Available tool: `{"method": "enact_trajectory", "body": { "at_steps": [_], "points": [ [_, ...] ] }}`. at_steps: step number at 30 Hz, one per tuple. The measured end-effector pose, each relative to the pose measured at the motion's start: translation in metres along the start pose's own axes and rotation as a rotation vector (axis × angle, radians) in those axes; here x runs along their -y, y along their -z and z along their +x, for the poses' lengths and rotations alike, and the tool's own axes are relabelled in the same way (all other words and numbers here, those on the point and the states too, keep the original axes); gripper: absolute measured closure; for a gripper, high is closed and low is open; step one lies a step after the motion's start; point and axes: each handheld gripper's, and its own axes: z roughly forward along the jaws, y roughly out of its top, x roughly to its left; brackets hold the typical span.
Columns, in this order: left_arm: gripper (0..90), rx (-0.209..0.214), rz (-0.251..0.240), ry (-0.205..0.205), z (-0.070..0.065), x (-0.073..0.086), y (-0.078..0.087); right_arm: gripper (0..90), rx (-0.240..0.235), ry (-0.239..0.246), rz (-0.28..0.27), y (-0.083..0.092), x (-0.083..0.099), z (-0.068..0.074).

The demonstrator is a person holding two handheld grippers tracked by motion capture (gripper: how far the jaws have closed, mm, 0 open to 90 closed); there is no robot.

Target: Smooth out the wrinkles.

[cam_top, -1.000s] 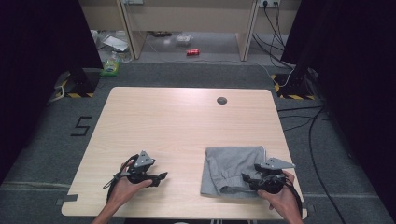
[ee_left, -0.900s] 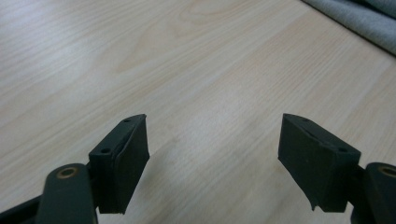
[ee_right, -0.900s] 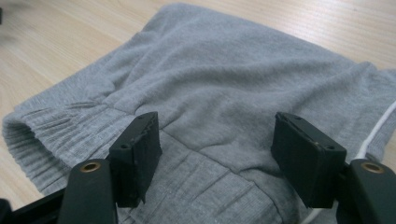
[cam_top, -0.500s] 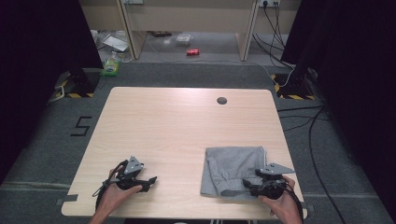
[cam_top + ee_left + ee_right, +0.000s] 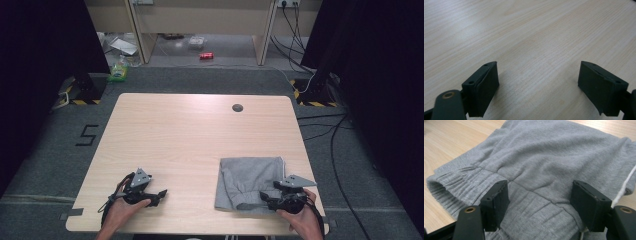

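Observation:
A folded grey garment with a ribbed waistband and a white drawstring lies on the near right part of the wooden table. My right gripper rests low over its near edge, jaws open, with the waistband cloth between and beneath them, not pinched. My left gripper sits at the near left of the table, open, above bare wood, well apart from the garment.
A small dark round grommet sits at the far right of the table. Beyond the table, on the floor, lie a red can, a green item and cables. Dark curtains stand on both sides.
My left gripper has drawn back toward the near left edge of the table. My right gripper has shifted slightly nearer on the garment's near edge.

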Motion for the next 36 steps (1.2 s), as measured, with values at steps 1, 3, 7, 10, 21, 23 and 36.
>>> {"method": "enact_trajectory", "body": {
  "at_steps": [1, 3, 7, 10, 21, 23, 36],
  "points": [
    [15.5, 0.000, 0.000, 0.001, 0.0000, 0.0000, -0.0001, 31.0, 0.000, -0.001, 0.003, -0.0002, 0.0001, 0.0001],
    [15.3, -0.001, 0.000, 0.000, -0.0001, 0.0000, -0.0001, 31.0, -0.003, -0.006, 0.006, -0.0009, 0.0006, 0.0005],
    [15.4, -0.001, 0.000, 0.000, 0.0000, 0.0000, 0.0000, 30.9, 0.002, -0.001, 0.007, -0.0011, 0.0009, 0.0009],
    [15.3, -0.002, 0.000, 0.000, 0.0000, 0.0001, 0.0000, 30.9, 0.005, -0.002, 0.011, -0.0014, 0.0008, 0.0016],
    [15.2, -0.006, 0.001, 0.003, 0.0007, 0.0012, 0.0013, 29.9, 0.007, -0.007, -0.001, 0.0012, -0.0003, 0.0029],
    [15.2, -0.006, 0.001, 0.003, 0.0007, 0.0012, 0.0013, 29.9, 0.007, -0.004, -0.001, 0.0006, 0.0000, 0.0025],
    [15.2, -0.008, 0.000, 0.006, 0.0009, 0.0017, 0.0017, 29.8, 0.011, -0.001, -0.003, 0.0007, -0.0006, 0.0032]
  ]
}}
